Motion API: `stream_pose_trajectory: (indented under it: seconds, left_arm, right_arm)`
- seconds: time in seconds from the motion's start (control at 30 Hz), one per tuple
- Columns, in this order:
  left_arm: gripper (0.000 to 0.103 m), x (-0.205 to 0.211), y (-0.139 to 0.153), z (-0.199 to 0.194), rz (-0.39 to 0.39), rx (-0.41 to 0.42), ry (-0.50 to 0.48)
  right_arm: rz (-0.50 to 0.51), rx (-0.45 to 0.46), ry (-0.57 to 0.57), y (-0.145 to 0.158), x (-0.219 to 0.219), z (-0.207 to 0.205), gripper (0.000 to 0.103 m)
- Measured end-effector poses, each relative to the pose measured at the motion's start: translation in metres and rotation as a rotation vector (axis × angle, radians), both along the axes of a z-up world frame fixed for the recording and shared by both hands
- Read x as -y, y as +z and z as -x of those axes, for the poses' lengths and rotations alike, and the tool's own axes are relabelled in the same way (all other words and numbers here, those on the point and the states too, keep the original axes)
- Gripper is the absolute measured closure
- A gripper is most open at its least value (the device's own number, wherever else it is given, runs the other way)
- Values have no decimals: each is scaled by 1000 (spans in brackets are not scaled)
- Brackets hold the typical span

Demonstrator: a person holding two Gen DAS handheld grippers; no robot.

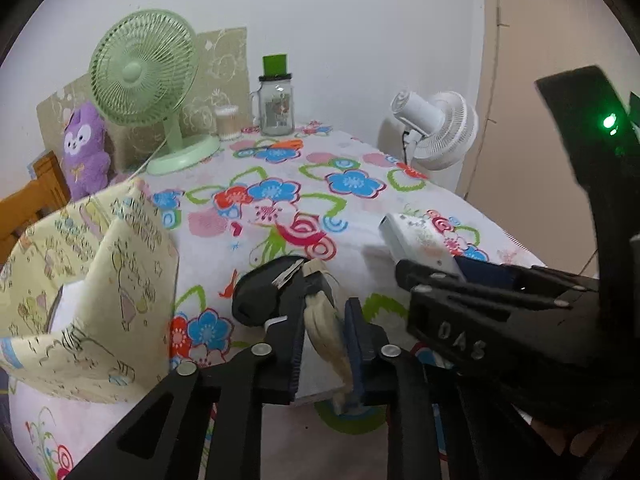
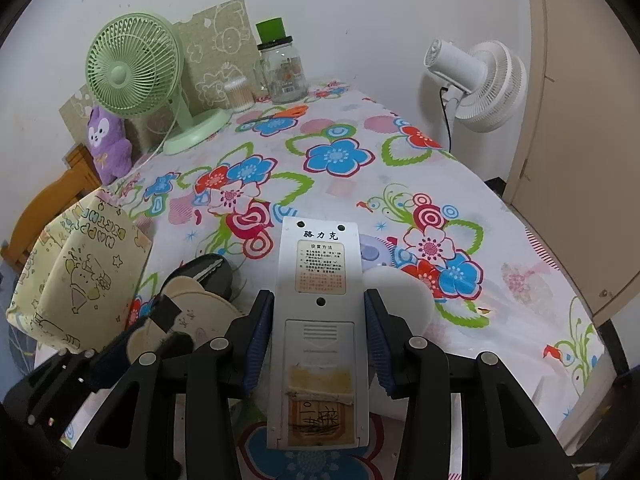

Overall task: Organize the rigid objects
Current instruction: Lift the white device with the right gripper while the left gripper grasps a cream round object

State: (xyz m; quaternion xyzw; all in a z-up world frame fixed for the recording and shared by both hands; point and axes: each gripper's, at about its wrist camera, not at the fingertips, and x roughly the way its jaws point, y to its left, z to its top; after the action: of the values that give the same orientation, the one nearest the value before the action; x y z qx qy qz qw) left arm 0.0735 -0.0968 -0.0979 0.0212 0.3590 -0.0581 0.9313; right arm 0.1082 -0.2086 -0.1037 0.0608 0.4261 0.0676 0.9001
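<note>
Meanwhile, at the left edge of a flower-print table (image 2: 344, 192), a yellow gift bag (image 1: 100, 280) stands open, the likely home for the loose items. Just beside it the left gripper (image 1: 324, 344) has its fingers clamped on a cream, bear-shaped wooden tag (image 1: 326, 332) that lies against a black car key (image 1: 264, 292) (whether tag and key are joined is hard to tell). The tag looks thin, light and stiff, best pinched across its flat faces as it is now. To the right, the right gripper (image 2: 318, 336) has its pads pressed against the long sides of a white remote control (image 2: 320, 320), held back side up, above the cloth. Rigid, smooth plastic, it could slip endwise, so a hold near mid-length suits it. Behind stand a green fan (image 2: 136, 68), a glass jar (image 2: 282, 72) and a white fan (image 2: 480, 80).
</note>
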Motion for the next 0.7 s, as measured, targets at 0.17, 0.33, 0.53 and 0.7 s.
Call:
stream_pose_trajectory:
  seconds: [0.17,0.33,0.53,0.7]
  left_arm:
    - [93,14,5,-1,-35,5,-37]
    - [95,27,5,-3,-59,4,-48]
    - [96,38,-9,-11,-80,-39,-55]
    - [96,38,-8,-13,-82,-43,-44]
  right_arm:
    - [5,-4,-7,3,4,1,56]
    - [23,0,-23,6,13,2,56]
    - [27,-13,-36,3,23,6,55]
    - [34,-16,-33,3,23,7,55]
